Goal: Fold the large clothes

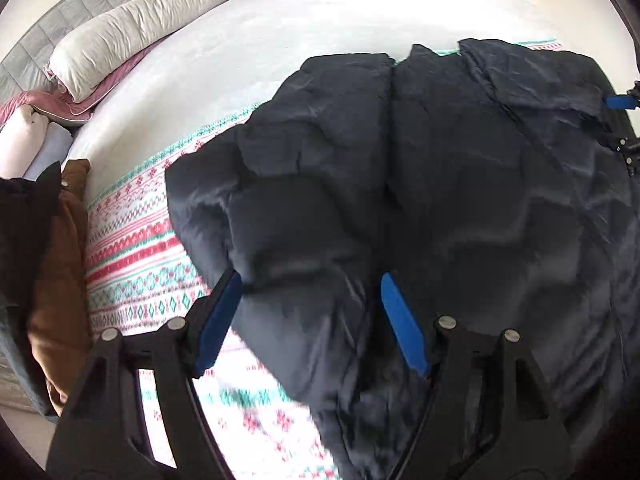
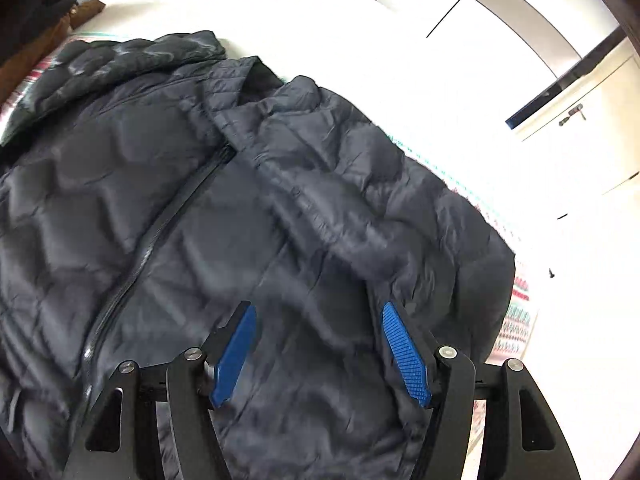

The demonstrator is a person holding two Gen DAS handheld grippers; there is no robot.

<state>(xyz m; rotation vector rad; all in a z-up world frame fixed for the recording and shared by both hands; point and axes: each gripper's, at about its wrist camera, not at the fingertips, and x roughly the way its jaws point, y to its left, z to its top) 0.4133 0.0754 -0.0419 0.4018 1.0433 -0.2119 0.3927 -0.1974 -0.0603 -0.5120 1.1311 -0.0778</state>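
Item: one dark navy quilted puffer jacket (image 2: 248, 200), which we find spread front-up on the bed, its zipper (image 2: 160, 228) closed and running down the middle, its collar (image 2: 236, 80) toward the far side. In the left wrist view a padded sleeve or side panel of the same jacket (image 1: 304, 208) lies folded over the body.

Left gripper (image 1: 312, 288): we see its blue-padded jaws spread wide, straddling a fold of the jacket near its left edge; whether the pads touch the fabric we cannot tell.

Right gripper (image 2: 320, 320): jaws likewise wide apart, hovering just over the jacket's lower right front, holding nothing.

Beneath: a white blanket with red and teal knitted-style pattern bands (image 1: 136, 240), laid on the plain white bed sheet (image 1: 320, 20).

Surroundings, left wrist view: a long cream pillow (image 1: 132, 36) on a pink pillow (image 1: 120, 72) against the grey quilted headboard (image 1: 80, 4); a brown garment (image 1: 60, 272) at the bed's left side. Right wrist view: white cupboard doors (image 2: 580, 140).
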